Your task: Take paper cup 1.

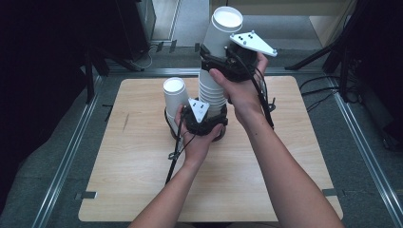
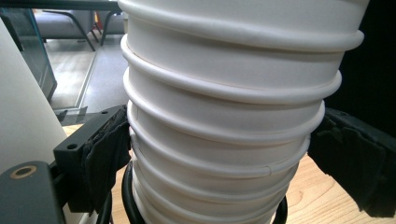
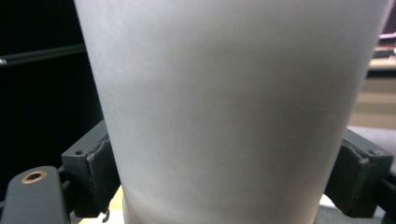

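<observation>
If the top cup, clenched in the right hand-held gripper, sticks in its nest, the pull could tip the stack of white paper cups, which the left hand-held gripper grips low near the counter, into the single cup beside it. The stack looks plain white with rolled rims tightly nested; whether the top cup has come free is hard to tell.

Cup stack at tabletop centre, single cup just beside at 9 o'clock, top cup above the stack, left hand-held gripper at stack's 6 o'clock.
</observation>
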The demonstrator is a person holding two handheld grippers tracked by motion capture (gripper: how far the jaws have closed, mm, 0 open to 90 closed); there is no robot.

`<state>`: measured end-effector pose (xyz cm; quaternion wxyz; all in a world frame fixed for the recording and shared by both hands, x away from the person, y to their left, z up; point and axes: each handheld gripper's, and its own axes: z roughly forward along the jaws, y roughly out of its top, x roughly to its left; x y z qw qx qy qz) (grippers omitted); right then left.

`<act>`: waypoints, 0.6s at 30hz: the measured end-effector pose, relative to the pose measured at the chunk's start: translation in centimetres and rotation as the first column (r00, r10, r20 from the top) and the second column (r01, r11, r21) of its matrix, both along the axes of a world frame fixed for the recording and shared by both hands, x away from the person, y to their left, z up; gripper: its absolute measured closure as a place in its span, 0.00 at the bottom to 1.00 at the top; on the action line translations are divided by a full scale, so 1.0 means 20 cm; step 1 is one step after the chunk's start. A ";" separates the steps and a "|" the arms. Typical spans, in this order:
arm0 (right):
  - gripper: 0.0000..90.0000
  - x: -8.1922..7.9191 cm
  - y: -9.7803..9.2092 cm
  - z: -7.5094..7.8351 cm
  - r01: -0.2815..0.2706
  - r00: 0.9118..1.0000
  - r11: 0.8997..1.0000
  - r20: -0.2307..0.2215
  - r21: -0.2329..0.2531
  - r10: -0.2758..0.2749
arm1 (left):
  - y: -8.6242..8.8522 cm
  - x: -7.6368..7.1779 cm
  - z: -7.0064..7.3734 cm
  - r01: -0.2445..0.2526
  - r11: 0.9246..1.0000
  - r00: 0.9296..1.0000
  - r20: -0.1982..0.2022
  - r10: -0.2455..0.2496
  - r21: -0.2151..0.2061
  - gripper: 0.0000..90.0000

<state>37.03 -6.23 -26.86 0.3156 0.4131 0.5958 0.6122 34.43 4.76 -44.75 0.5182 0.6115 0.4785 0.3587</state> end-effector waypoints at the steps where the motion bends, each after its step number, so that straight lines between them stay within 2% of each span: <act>1: 0.14 0.00 0.00 0.01 0.001 1.000 1.000 0.012 0.004 -0.001 | 0.00 0.00 0.00 -0.001 1.000 1.000 0.000 0.001 0.000 0.08; 7: 0.14 -0.03 -0.02 0.07 0.012 0.997 1.000 0.072 0.015 -0.013 | 0.00 0.00 0.00 0.000 1.000 1.000 -0.002 0.000 0.002 0.08; 14: 0.14 -0.05 -0.10 0.13 0.038 0.995 0.998 0.095 0.044 -0.042 | 0.00 0.00 0.00 0.001 1.000 1.000 -0.001 -0.001 0.001 0.08; 18: 0.14 -0.08 -0.16 0.14 0.034 0.993 0.998 0.110 0.052 -0.039 | 0.00 0.00 0.00 0.002 1.000 1.000 -0.001 -0.002 0.000 0.08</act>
